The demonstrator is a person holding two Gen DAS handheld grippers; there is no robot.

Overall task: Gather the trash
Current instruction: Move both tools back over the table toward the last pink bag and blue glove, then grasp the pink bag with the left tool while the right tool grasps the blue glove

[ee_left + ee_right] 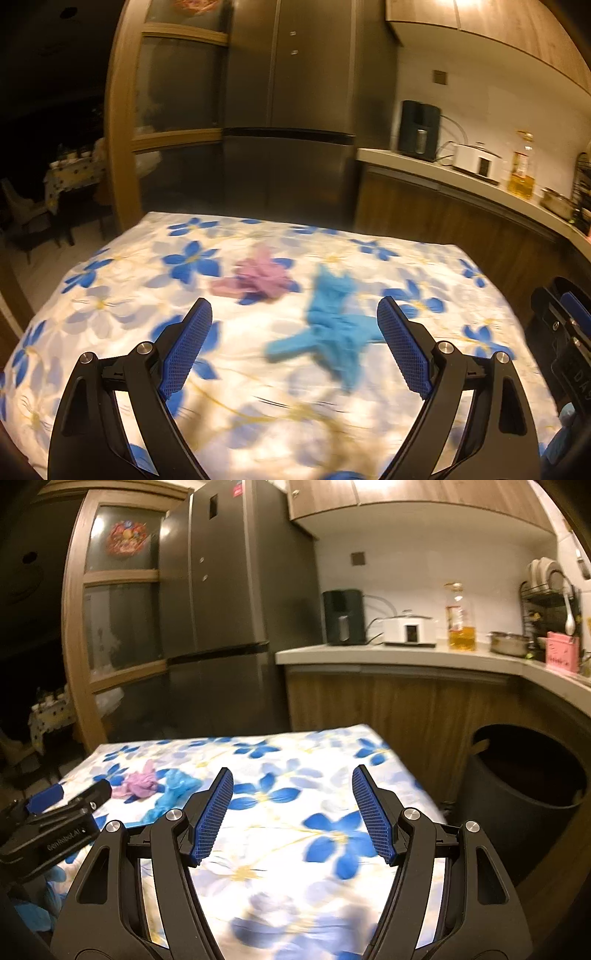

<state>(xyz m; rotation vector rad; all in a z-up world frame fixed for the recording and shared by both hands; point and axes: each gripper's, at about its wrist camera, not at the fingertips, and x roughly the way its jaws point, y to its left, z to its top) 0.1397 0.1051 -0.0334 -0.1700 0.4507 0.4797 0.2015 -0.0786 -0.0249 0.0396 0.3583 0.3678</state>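
Note:
A crumpled blue glove lies on the flowered tablecloth, just ahead of my left gripper, which is open and empty above the cloth. A crumpled pink glove lies a little farther and to the left. In the right wrist view the pink glove and the blue glove lie at the left. My right gripper is open and empty over the cloth's right part. The left gripper shows at that view's left edge.
A dark round bin stands on the floor right of the table. Behind are a grey fridge, a wooden door frame, and a counter with a kettle, cooker, oil bottle and pot.

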